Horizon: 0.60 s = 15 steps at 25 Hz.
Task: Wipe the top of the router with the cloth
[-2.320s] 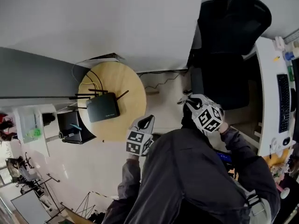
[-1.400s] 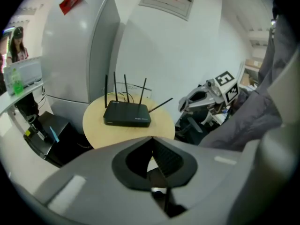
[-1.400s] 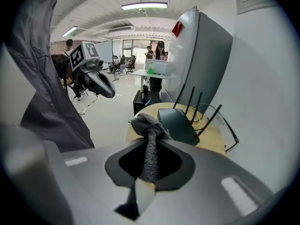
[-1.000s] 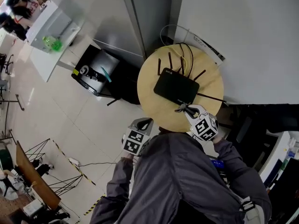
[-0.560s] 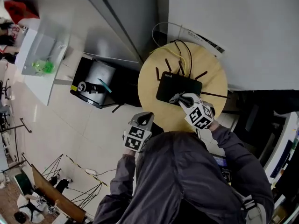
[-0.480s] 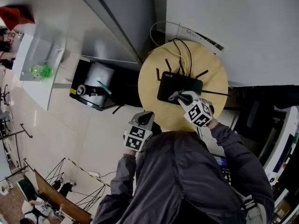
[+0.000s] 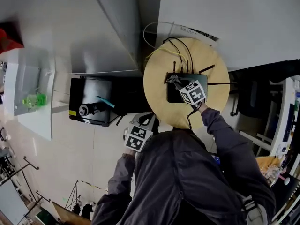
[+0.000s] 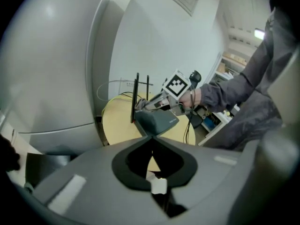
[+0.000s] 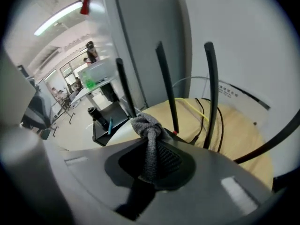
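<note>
the head camera looks steeply down from above the person [image 7: 187, 182], far off, with the round counter [image 7: 157, 78] at 1 o'clock. the left gripper [image 7: 146, 121] camera sits back off the counter's near edge, facing across it. the right gripper [image 7: 180, 85] camera rides close over the router [image 7: 174, 97], facing its antennas [image 9: 167, 86] and the wall [image 9: 243, 41]. all three views share the counter and router.

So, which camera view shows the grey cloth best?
The right gripper view: the cloth sits large between its jaws. The head view shows a small scrap over the router; the left gripper view, hardly anything.
</note>
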Each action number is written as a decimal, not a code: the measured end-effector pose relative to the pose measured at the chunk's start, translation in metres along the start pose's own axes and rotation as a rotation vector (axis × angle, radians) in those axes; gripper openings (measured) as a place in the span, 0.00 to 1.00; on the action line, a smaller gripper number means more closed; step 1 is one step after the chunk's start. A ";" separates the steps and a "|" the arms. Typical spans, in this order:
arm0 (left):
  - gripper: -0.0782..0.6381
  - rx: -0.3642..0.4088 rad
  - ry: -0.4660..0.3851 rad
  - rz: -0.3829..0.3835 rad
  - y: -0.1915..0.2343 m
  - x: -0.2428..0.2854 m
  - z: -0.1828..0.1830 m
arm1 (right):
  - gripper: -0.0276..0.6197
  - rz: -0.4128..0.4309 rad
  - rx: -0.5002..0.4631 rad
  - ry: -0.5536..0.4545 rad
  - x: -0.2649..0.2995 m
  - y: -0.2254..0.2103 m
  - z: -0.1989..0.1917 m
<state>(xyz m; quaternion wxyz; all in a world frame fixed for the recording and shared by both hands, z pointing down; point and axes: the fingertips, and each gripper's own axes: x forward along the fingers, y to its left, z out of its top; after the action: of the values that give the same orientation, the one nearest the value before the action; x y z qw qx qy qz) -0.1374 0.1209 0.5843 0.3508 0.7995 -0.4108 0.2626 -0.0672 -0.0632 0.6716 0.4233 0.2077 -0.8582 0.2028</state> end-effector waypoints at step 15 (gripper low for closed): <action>0.11 0.066 0.044 -0.073 0.019 0.002 0.007 | 0.10 -0.103 -0.067 0.174 0.057 -0.014 -0.001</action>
<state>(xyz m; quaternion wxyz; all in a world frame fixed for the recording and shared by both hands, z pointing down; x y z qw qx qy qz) -0.1511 0.1067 0.5881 0.3425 0.8192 -0.3646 0.2805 -0.0904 -0.0848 0.7209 0.5127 0.2187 -0.8128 0.1691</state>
